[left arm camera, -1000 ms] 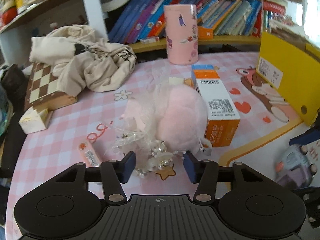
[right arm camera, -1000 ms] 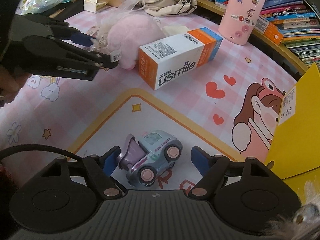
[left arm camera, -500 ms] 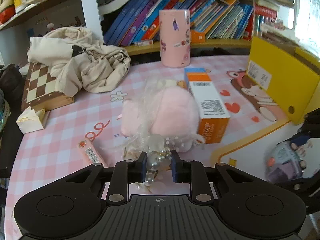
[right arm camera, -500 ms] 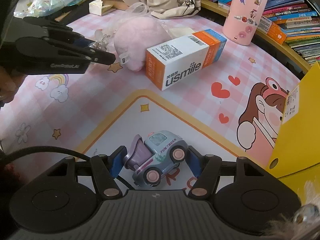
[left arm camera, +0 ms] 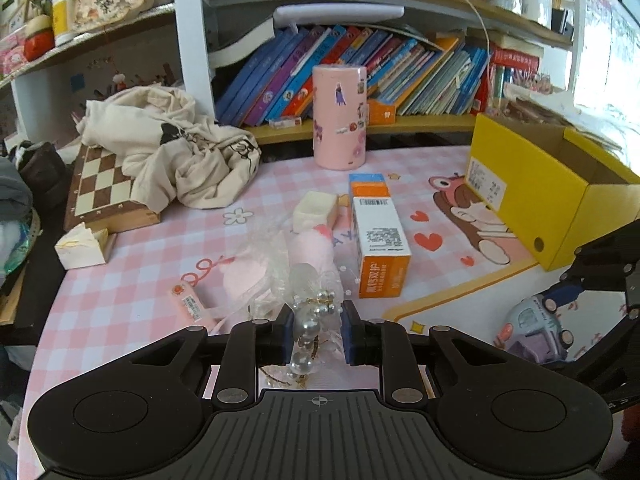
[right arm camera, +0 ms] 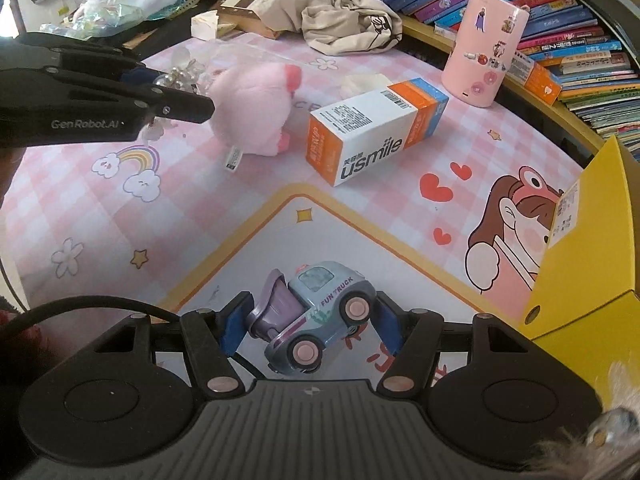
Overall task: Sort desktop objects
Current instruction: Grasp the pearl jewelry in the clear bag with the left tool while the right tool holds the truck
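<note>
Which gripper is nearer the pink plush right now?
Left. The left gripper holds the pearl ornament right beside the pink plush. The right gripper grips the toy truck on the mat's white area, farther away.

both cameras sit low on the grippers, close over the pink mat [left arm camera: 120, 300]. both see the orange box [left arm camera: 378, 236] and pink tube [right arm camera: 486, 46].
</note>
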A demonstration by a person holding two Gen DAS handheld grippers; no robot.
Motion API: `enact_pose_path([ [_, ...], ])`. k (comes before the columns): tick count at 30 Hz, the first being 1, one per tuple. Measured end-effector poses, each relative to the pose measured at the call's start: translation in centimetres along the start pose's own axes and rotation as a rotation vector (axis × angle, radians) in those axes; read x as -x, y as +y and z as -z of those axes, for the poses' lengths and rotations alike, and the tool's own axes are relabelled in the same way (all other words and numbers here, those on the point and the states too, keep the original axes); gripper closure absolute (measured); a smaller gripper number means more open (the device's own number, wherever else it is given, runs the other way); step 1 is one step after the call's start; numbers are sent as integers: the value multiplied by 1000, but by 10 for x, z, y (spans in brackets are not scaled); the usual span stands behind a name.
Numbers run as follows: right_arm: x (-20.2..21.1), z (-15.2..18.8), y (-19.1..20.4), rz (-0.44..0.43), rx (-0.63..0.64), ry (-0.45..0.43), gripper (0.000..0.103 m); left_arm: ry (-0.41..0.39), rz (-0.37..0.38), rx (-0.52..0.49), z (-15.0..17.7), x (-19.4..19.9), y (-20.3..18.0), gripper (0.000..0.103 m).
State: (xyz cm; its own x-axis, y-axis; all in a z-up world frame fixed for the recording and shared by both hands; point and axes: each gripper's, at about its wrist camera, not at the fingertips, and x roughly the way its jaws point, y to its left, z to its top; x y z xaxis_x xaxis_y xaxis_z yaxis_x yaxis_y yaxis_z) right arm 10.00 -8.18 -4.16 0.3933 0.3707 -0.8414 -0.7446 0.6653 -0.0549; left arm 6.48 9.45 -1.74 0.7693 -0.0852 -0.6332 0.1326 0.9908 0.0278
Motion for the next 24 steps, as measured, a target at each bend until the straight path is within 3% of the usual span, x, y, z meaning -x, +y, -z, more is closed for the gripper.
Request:
enact_pose_path([
  [6, 12, 6, 8, 7, 10, -13, 41, -48, 19, -6, 0, 21, -9, 82],
  [24, 31, 33, 16, 33, -47, -4, 41, -20, 90, -78, 17, 37, -39, 81],
])
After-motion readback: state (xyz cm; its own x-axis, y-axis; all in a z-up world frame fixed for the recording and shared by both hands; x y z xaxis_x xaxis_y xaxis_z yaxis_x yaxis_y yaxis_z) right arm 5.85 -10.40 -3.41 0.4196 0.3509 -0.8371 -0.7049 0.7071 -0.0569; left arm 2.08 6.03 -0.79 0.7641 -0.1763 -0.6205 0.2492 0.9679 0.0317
